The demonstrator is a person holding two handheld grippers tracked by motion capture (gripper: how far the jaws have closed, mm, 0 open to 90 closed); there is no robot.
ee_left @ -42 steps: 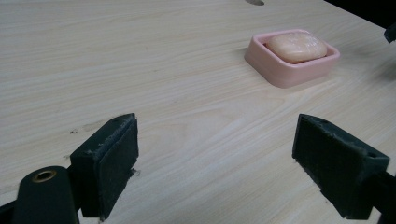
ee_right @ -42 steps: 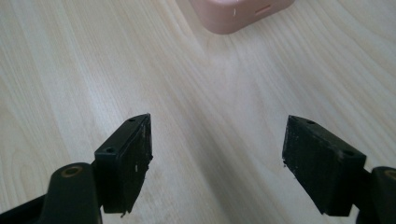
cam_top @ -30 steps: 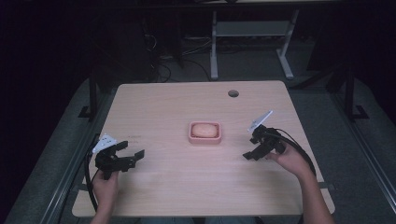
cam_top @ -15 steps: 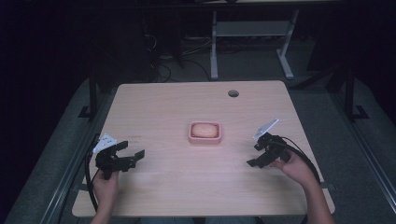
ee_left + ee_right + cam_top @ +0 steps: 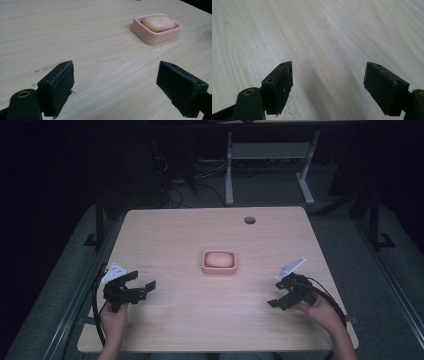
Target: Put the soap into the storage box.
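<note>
Left tool low over the desk near its left front corner, held in a hand coming in from the bottom edge; released, jaws spread wide with nothing between them, pointing right and a little forward. From the left gripper view, bare wood between the two black pads, and beyond them, up and to the right, the pink dish with the soap lying in it.

At mid-desk, dish flat on the wood, soap inside its rim, well apart from both tools. Farther back and right, a small round hole in the desktop.

Right tool near the right front edge, gripped by a hand, grey plate on top tilted up; also released, jaws apart and empty, aimed left. In the right gripper view, pads wide open over plain wood grain.
</note>
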